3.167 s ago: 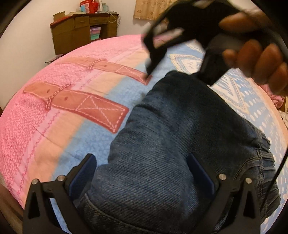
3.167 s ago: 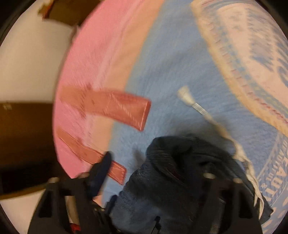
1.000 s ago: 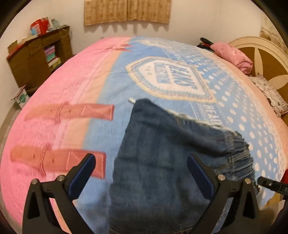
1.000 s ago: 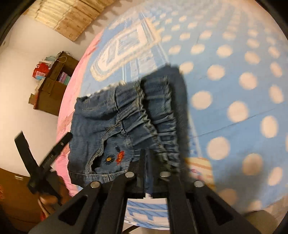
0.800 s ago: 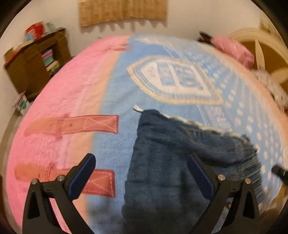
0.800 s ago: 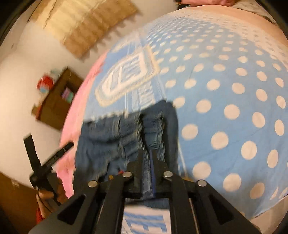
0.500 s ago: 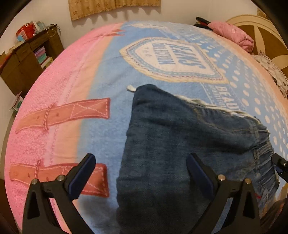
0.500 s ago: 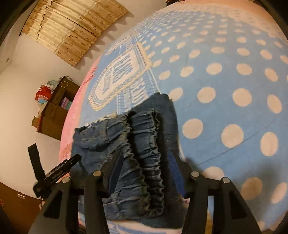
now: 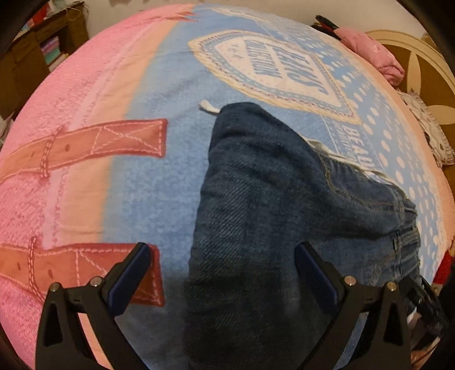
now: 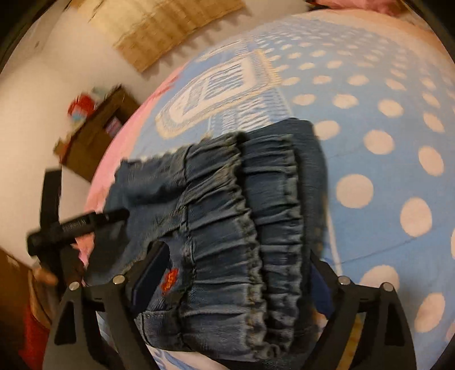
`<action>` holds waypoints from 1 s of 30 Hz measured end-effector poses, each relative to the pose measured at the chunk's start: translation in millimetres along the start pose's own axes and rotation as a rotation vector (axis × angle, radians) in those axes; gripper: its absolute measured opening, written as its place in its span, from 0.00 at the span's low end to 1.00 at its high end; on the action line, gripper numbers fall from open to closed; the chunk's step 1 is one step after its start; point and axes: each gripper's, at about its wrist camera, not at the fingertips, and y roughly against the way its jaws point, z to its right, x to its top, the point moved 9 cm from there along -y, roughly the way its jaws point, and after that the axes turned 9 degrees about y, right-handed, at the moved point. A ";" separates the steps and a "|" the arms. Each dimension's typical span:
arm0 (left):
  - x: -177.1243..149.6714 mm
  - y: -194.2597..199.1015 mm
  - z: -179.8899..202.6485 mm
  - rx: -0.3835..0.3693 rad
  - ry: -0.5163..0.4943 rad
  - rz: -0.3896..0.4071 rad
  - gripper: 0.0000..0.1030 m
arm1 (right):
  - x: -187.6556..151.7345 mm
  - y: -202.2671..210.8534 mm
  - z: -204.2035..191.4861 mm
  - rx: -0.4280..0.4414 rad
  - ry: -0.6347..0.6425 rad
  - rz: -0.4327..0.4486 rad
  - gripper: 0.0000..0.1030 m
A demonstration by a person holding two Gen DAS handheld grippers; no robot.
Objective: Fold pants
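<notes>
Folded dark blue denim pants point(image 9: 284, 205) lie on a pink and blue blanket point(image 9: 159, 85) on the bed. My left gripper point(image 9: 221, 270) is open and empty, its fingers on either side of the folded edge nearest me. In the right wrist view the gathered elastic waistband point(image 10: 256, 216) faces me. My right gripper point(image 10: 236, 273) is open, its fingers either side of the waistband end. The left gripper point(image 10: 76, 224) shows at the left of that view. A white drawstring tip point(image 9: 207, 107) pokes out at the far fold.
A wooden cabinet point(image 9: 31, 54) with books stands left of the bed. A pink garment point(image 9: 369, 51) and a wooden headboard point(image 9: 421, 76) are at the far right. A curtain point(image 10: 170, 25) hangs on the wall. The bed edge is close below both grippers.
My right gripper opened from shut and now straddles the waistband. My left gripper moved closer and lower over the pants. The pants stay folded on the blanket.
</notes>
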 end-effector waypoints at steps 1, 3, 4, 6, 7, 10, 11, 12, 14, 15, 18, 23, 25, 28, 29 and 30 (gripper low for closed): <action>-2.2 -0.7 2.1 -0.022 -0.010 -0.018 1.00 | 1.0 0.8 4.1 0.014 -0.026 0.007 0.88; -8.7 -3.3 8.7 -0.063 -0.039 -0.056 1.00 | 3.7 2.5 14.3 0.049 -0.094 0.031 0.87; -8.9 -3.4 10.8 -0.063 -0.052 -0.055 1.00 | 4.8 3.5 18.2 0.069 -0.126 0.044 0.87; -11.0 -5.4 16.6 -0.064 -0.085 -0.051 1.00 | 6.9 4.5 23.1 0.111 -0.181 0.064 0.87; -10.6 -7.8 18.2 -0.055 -0.095 -0.051 1.00 | 6.4 4.7 23.9 0.133 -0.200 0.067 0.87; -8.4 -11.4 18.0 -0.057 -0.086 -0.056 1.00 | 4.7 7.6 14.2 0.241 -0.214 0.060 0.87; -7.8 -11.6 17.3 -0.061 -0.080 -0.058 1.00 | 5.0 8.6 6.3 0.290 -0.206 0.057 0.87; -7.3 -11.4 16.5 -0.064 -0.077 -0.060 1.00 | 4.8 9.4 0.3 0.304 -0.184 0.052 0.87; -7.0 -12.0 16.8 -0.065 -0.084 -0.059 1.00 | 2.9 5.0 -7.2 0.280 -0.127 0.027 0.87; -7.9 -12.1 17.3 -0.062 -0.096 -0.055 1.00 | 0.9 1.0 -7.2 0.264 -0.115 0.010 0.87; -9.7 -12.4 19.9 -0.054 -0.132 -0.042 1.00 | 0.5 -0.9 4.8 0.300 -0.207 0.039 0.87; -11.8 -9.0 22.5 -0.070 -0.149 -0.035 0.84 | -0.6 -7.7 -8.2 0.198 -0.094 0.030 0.87; -12.8 -6.6 28.0 -0.077 -0.169 -0.027 0.79 | 0.2 -11.3 -14.3 0.159 -0.049 0.009 0.89; -11.8 -6.7 26.7 -0.077 -0.162 -0.031 0.77 | 2.3 -13.1 -18.0 0.165 -0.059 -0.001 0.95; -10.6 -5.7 25.3 -0.083 -0.148 -0.030 0.73 | 2.6 -10.7 -14.7 0.172 -0.074 0.001 0.95; -9.6 -4.9 24.9 -0.088 -0.137 -0.029 0.72 | 3.3 -9.9 -13.8 0.177 -0.087 0.003 0.96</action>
